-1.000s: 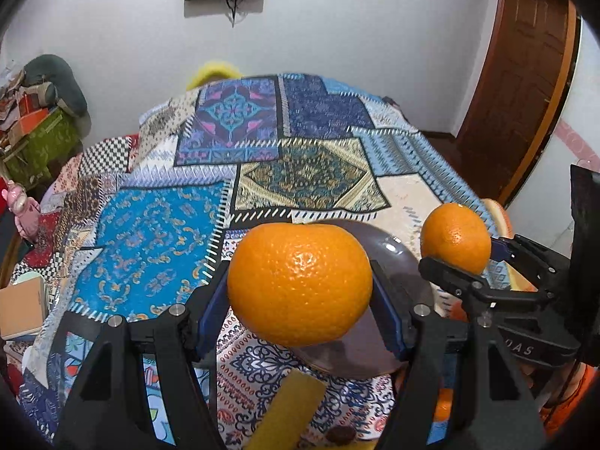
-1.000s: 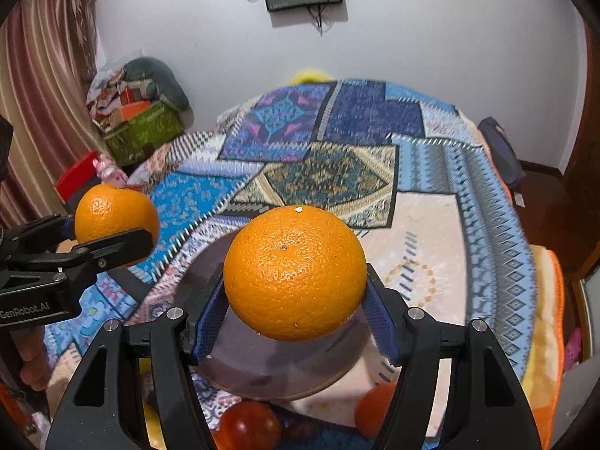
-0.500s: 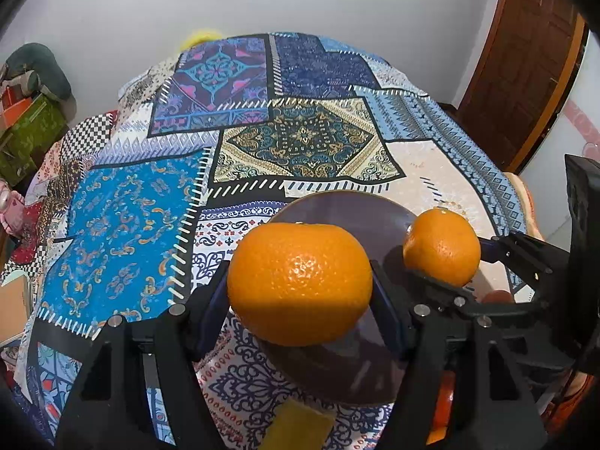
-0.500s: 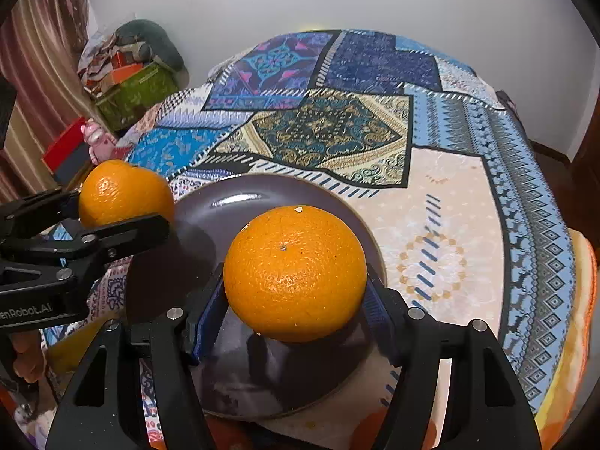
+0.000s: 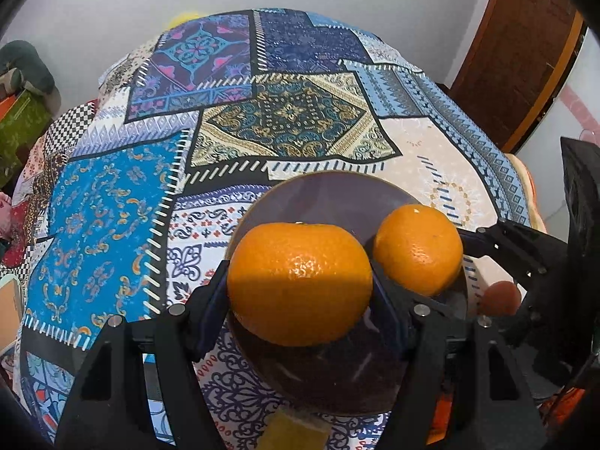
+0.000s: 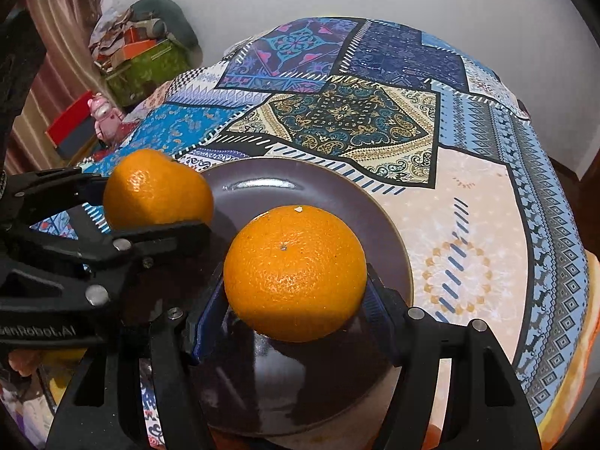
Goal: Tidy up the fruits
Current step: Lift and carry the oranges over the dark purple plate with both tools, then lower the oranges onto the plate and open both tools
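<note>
The left gripper pinches one orange and the right gripper pinches another orange, both side by side over the dark plate on the patchwork cloth.

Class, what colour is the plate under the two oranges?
Dark brown plate, clearest in the right wrist view.

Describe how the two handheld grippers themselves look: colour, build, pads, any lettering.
Both are matte black plastic. The left gripper and right gripper each have two angular, open-framed fingers with triangular cutouts, silver round-headed screws at the joints, and blue pads on the inner faces. White lettering reading "enRobot.AI", cut off at the frame edge, marks the left gripper's body in the right wrist view.
</note>
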`<state>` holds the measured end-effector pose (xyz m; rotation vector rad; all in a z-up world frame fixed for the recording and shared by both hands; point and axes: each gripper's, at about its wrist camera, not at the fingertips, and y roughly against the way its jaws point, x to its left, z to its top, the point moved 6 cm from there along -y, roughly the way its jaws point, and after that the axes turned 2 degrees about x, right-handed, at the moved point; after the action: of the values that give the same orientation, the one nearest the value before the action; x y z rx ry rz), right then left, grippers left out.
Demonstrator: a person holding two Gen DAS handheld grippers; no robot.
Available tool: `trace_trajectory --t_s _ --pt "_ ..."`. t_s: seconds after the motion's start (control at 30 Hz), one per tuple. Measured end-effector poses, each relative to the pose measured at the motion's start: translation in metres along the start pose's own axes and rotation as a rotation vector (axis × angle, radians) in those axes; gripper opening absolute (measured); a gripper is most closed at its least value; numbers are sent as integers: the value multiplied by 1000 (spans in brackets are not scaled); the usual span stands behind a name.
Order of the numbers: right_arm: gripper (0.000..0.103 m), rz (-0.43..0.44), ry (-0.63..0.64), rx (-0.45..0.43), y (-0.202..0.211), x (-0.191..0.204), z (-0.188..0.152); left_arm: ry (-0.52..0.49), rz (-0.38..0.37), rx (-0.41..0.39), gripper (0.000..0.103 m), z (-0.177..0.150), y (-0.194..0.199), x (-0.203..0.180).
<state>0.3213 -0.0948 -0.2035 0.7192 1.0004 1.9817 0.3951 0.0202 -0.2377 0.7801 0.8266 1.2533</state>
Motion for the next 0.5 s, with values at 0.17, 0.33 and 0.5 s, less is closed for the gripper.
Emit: trace_trajectory --t_s 0.17,0.33,0.5 --pt "64 11 -1 23 -4 1 -3 -5 -7 43 69 -5 -9 -3" --pt "68 -7 -3 -33 10 -2 1 -17 -10 -17 70 -4 7 -5" --pt "71 -27 9 -70 28 -1 7 -62 19 -93 74 4 39 -15"
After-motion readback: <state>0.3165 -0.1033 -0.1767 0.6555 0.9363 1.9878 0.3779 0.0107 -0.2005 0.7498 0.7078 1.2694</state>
